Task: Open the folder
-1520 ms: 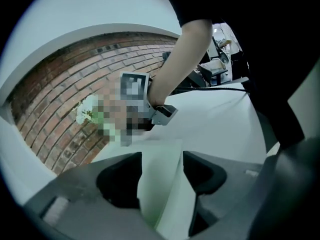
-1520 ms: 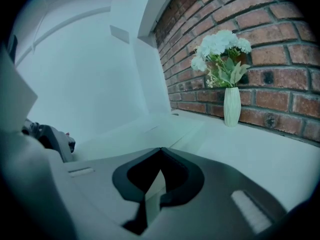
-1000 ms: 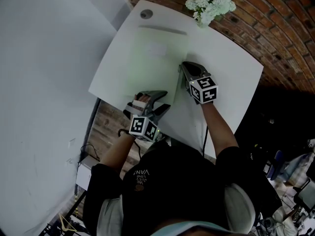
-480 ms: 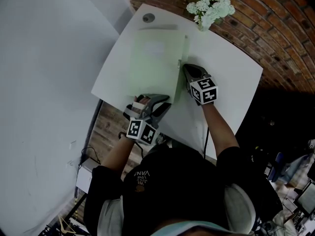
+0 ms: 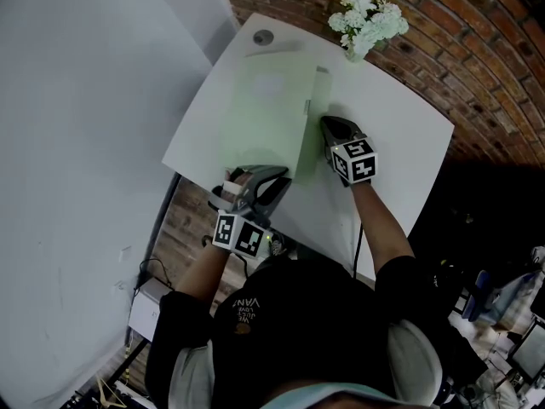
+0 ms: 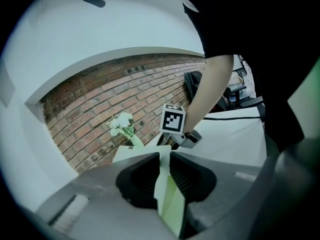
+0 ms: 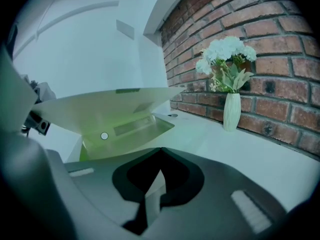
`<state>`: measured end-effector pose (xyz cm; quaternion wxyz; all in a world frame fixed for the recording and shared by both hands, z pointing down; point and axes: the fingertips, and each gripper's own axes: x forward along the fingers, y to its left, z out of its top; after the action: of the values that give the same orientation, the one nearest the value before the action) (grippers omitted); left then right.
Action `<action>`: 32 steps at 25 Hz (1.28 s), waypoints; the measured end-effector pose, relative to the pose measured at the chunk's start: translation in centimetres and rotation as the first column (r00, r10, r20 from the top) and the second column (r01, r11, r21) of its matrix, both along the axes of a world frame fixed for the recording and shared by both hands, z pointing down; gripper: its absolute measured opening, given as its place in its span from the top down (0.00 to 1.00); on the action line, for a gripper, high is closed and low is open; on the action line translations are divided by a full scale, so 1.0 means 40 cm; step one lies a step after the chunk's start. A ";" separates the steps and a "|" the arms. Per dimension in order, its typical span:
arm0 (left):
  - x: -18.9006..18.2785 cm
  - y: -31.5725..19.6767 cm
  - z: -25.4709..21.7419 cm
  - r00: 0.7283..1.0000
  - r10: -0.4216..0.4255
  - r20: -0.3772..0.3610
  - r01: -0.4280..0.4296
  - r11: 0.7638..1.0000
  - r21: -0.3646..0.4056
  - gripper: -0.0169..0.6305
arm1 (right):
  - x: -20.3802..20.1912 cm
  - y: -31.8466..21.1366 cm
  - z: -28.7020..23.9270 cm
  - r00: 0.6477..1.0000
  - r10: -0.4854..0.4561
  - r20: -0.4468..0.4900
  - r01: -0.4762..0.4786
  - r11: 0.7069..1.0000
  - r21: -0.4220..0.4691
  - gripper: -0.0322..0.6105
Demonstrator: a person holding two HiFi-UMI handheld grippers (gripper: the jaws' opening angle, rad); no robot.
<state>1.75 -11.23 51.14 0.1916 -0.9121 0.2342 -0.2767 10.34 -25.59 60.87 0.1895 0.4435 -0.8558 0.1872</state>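
One second on, left tool [image 5: 274, 179], closing on the folder cover [image 5: 260, 118], has raised it; right tool [image 5: 329, 126] seemingly clamps the spine [image 5: 317, 92].

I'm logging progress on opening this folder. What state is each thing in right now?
folder: partly open.
front cover: raised at a slant, its edge in the left hand-held gripper.
left hand-held gripper: jaws closing on the front cover.
right hand-held gripper: shut on a thin pale edge, apparently the back cover.
vase of flowers: upright on the table.
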 end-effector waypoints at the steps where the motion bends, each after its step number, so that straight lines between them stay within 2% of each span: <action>1: -0.008 -0.003 -0.011 1.000 -0.011 -0.009 0.011 1.000 0.007 0.87 | 0.000 0.000 0.000 1.000 0.001 -0.004 -0.001 1.000 0.000 0.95; 12: -0.117 -0.036 -0.114 0.990 -0.124 -0.071 0.130 0.988 0.084 0.92 | 0.000 -0.002 0.003 0.999 0.006 -0.052 -0.006 1.000 -0.004 0.95; 20: -0.211 -0.055 -0.166 0.971 -0.214 -0.109 0.226 0.967 0.118 0.93 | -0.002 0.000 0.005 0.996 0.007 -0.091 -0.008 1.000 -0.008 0.95; 25: -0.284 -0.074 -0.193 0.945 -0.290 -0.149 0.309 0.943 0.126 0.93 | -0.002 -0.001 0.005 0.994 0.007 -0.112 -0.008 1.000 -0.008 0.95; 32: -0.395 -0.112 -0.228 0.897 -0.390 -0.207 0.424 0.892 0.158 0.94 | -0.002 -0.001 0.007 0.991 0.010 -0.132 -0.011 1.000 -0.008 0.95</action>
<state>-14.04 -15.71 42.03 0.1990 -0.8389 0.4624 -0.2071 10.27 -25.65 61.13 0.2467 0.4585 -0.8382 0.1622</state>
